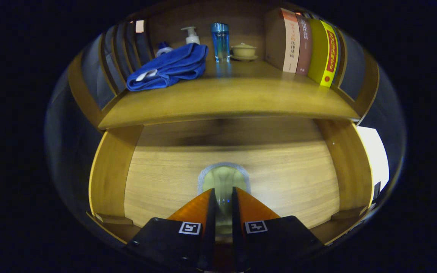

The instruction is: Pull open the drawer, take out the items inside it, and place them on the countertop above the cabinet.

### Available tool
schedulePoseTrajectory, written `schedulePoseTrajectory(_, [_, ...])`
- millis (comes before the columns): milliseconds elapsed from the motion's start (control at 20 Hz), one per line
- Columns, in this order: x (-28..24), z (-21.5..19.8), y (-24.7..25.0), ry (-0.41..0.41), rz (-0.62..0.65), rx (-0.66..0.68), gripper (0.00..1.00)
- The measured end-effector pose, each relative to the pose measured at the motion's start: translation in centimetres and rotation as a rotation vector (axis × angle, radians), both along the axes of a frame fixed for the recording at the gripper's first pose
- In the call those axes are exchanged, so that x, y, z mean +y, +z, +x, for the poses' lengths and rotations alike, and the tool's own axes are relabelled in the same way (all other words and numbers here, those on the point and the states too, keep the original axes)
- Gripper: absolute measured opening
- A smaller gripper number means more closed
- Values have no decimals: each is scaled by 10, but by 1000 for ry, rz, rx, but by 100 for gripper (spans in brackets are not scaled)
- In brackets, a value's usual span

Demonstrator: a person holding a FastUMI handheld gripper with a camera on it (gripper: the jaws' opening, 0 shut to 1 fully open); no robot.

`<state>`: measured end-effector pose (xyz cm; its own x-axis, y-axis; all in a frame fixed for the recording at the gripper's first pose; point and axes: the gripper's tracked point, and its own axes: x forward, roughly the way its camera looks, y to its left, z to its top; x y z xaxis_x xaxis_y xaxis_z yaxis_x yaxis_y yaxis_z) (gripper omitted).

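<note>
The gripper (224, 197) has its two jaws close together with only a narrow gap, reaching at the arched handle cutout (224, 178) of the light wooden drawer front (279, 178) just ahead, so pull straight back, evenly and slowly.

Closed light-wood drawer front (271, 178) under the bare-fronted countertop (226, 100), arched handle recess (224, 176) at its middle.
</note>
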<state>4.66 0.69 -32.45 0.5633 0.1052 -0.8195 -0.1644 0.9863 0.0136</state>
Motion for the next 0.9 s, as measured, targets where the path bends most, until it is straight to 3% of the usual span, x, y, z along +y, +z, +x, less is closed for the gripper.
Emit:
schedulePoseTrajectory(400, [10,25,106,72,20,-120,29])
schedulePoseTrajectory(750, [13,81,155,49,22,-195,28])
schedulePoseTrajectory(900, [19,111,151,38,18,-198,28])
